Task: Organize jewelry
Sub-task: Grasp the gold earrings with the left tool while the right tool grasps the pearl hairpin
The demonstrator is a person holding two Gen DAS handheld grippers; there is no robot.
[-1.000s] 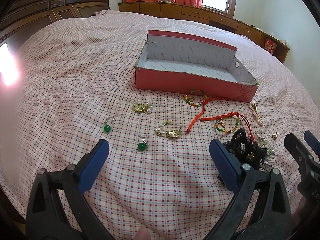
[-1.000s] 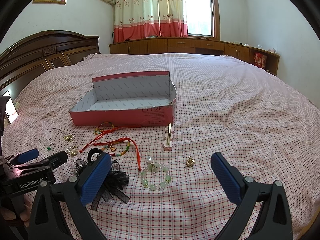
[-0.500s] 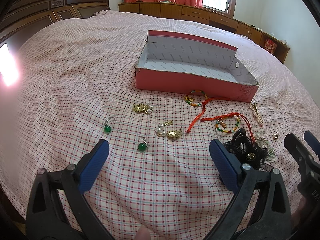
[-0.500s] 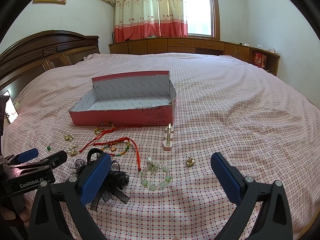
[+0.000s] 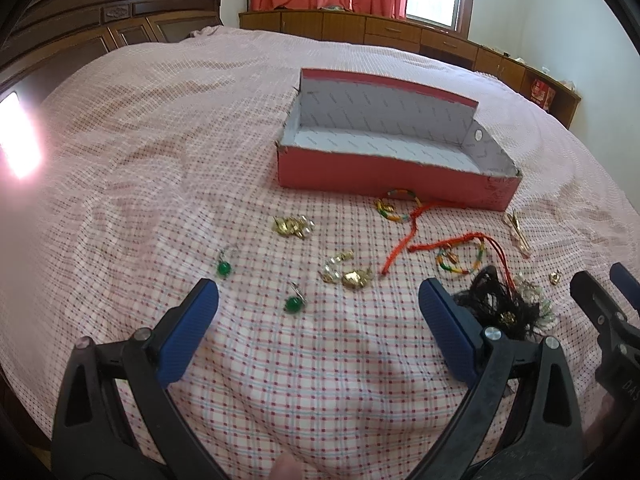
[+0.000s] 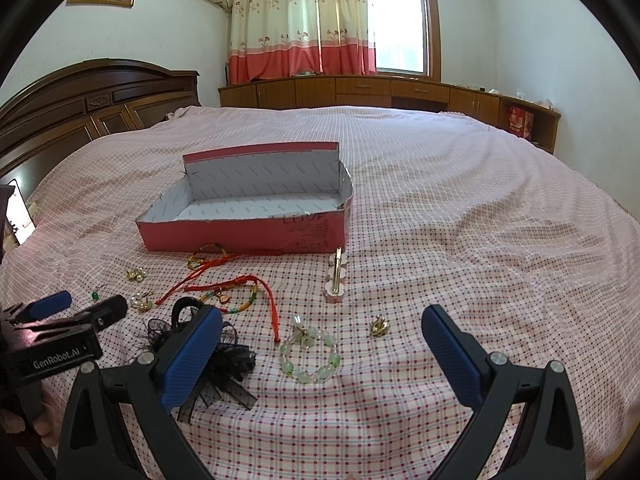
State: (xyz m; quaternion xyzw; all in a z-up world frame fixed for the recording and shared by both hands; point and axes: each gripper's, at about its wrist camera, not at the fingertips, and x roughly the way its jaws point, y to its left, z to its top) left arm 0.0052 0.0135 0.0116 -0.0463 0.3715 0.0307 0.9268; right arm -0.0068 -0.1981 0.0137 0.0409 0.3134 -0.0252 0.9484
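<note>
Right wrist view: tool finger (image 6: 192, 356) hides black hair bow (image 6: 230, 360) partly.

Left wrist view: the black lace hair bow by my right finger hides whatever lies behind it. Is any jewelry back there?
Observer: Yes. A pale green bead bracelet lies in a closed loop on the checked bedspread, just right of the black lace hair bow.
Operator: Is the right gripper holding anything?
Observer: No. The right gripper is open and empty, and the bracelet lies on the bed between its blue fingers.
</note>
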